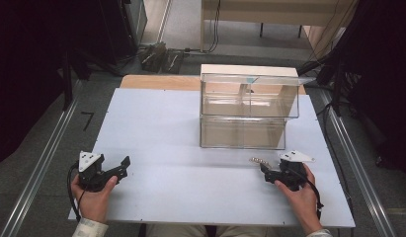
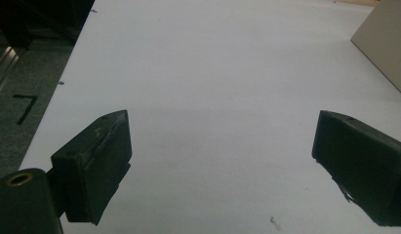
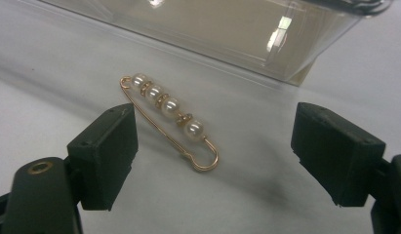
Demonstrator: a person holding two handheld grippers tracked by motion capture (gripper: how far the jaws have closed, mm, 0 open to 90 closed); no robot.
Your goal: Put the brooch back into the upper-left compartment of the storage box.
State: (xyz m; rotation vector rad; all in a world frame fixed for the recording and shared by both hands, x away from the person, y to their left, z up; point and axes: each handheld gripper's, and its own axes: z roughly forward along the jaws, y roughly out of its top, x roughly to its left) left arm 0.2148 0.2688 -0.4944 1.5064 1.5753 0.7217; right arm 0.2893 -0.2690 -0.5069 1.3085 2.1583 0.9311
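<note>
High view: white table (image 1: pixel 190 163) with a clear plastic two-tier box (image 1: pixel 249 111) standing toward the far right; right gripper (image 1: pixel 267 174) at the near right, held in a hand (image 1: pixel 303 197); left gripper (image 1: pixel 122 167) at the near left, held in the other hand (image 1: pixel 94 195), well apart from the box. Small gold pin with pearls (image 1: pixel 258 160) lying flat on the table, just in front of the box's lower front wall and just beyond the right gripper's tips. Right gripper view: pearl pin (image 3: pixel 171 119) on bare tabletop between the two black jaws and slightly ahead of them, four white beads along one bar, rounded clasp end nearest the camera; jaws spread wide, pads clear of the pin on both sides, nothing gripped; clear box wall (image 3: pixel 212 34) close behind. Left gripper view: jaws wide apart over bare white table, nothing between them; a corner of the box's beige base (image 2: pixel 383 46) at the upper right.
</note>
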